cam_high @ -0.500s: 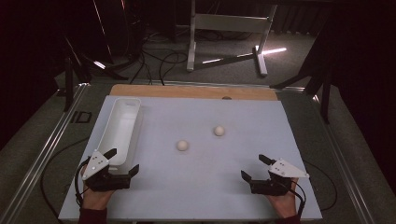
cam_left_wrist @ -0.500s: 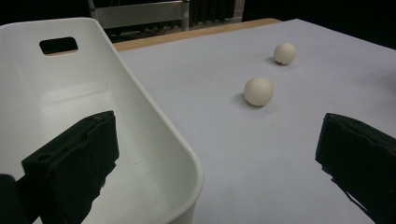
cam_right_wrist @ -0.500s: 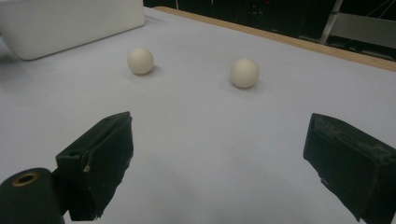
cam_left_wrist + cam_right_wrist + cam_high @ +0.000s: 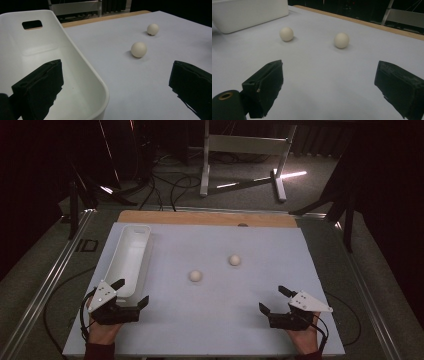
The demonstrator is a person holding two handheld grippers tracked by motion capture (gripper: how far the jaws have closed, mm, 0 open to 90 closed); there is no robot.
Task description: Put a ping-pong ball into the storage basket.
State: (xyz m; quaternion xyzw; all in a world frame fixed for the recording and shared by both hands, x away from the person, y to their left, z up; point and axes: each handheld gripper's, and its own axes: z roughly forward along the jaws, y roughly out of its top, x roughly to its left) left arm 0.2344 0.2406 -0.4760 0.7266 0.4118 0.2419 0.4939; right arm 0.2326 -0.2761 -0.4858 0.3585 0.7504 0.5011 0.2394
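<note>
- The left tool (image 4: 131,293) is sitting at the near left of the table (image 4: 215,330), jaws spread wide, gripping nothing.
- One of its jaws is reaching over the near end of the long white bin (image 4: 127,262); in the left gripper view that jaw is showing inside the bin (image 4: 82,75), the other one out over the white table sheet.
- The right tool (image 4: 272,299) is waiting at the near right, jaws also gaping wide and empty, above bare table.
- Two pale balls are lying mid-table, well apart from both tools: the nearer ball (image 4: 196,276) sitting left of centre, the farther ball (image 4: 234,260) lying beyond it and to its right.
- The bin is running along the left side, from the near left toward the far edge, with a handle slot (image 4: 32,24) showing in its far end wall.
- A wooden strip (image 4: 200,218) is lining the far edge of the table.
</note>
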